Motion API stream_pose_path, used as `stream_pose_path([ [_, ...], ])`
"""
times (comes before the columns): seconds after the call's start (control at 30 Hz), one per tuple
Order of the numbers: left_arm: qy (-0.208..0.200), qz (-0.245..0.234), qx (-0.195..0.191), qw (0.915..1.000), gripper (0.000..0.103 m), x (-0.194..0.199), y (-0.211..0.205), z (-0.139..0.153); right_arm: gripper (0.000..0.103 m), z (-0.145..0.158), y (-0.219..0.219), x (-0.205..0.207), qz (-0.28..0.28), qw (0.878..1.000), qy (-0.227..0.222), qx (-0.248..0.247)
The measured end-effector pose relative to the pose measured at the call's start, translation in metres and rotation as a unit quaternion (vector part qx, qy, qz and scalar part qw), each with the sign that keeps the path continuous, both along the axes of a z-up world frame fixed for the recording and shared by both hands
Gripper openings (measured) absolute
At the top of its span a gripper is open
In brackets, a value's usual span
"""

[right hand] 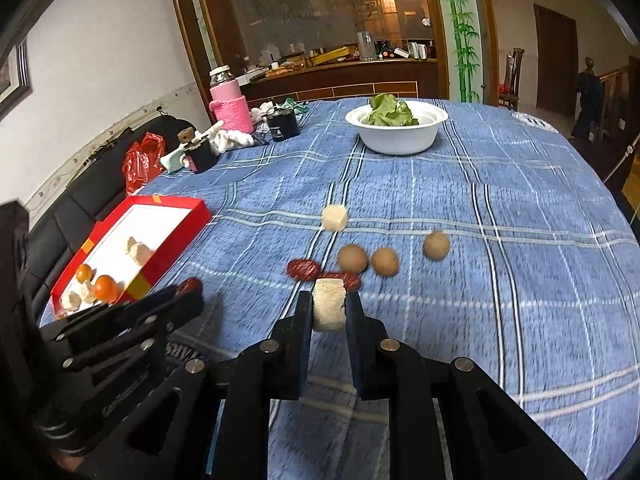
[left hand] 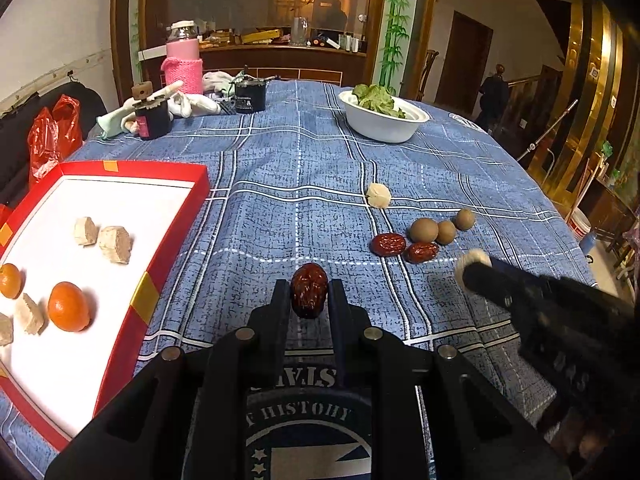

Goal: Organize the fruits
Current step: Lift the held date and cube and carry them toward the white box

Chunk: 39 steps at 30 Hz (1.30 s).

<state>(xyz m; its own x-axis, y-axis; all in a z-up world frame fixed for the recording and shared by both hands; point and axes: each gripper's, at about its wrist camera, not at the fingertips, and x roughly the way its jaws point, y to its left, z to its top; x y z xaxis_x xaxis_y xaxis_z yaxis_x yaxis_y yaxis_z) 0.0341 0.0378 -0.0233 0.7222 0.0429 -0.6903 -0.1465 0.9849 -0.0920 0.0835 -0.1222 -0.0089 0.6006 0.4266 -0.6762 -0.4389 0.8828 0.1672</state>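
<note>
So the red tray (left hand: 176, 236) is sitting at the table's left edge, holding two small oranges (left hand: 69, 306) and a handful of pale chunks (left hand: 115, 244). Well beyond the tray, the white bowl (left hand: 384, 120) is holding green leaves (left hand: 374, 98). I'm pinching a red date (left hand: 309, 295) in my left gripper (left hand: 309, 300) just right of the tray, and my right gripper (right hand: 329, 312) is clamping a pale chunk (right hand: 329, 309) farther right. Right of the tray, two dates (left hand: 387, 244), three brown longans (left hand: 423, 229) and one loose pale chunk (left hand: 379, 195) are lying on the blue plaid cloth (left hand: 304, 168), nothing blocking the way over.
</note>
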Motion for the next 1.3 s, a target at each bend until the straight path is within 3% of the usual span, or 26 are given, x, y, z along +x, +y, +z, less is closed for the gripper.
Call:
stream_pose_path([
  [0.57,-0.020,0.025,0.010,0.9994,0.016,-0.027,0.006,0.009,0.017,-0.006,0.005,-0.033,-0.005,1.000,-0.022,-0.008],
  [1.0,-0.058,0.044,0.056,0.9958,0.016,-0.038,-0.003,0.019,0.017,0.000,0.001,-0.036,-0.005,0.999,-0.043,0.014],
  [1.3,-0.050,0.057,0.050,0.9959,0.016,-0.036,0.002,0.018,0.017,0.001,0.002,-0.038,-0.001,0.999,-0.045,0.015],
])
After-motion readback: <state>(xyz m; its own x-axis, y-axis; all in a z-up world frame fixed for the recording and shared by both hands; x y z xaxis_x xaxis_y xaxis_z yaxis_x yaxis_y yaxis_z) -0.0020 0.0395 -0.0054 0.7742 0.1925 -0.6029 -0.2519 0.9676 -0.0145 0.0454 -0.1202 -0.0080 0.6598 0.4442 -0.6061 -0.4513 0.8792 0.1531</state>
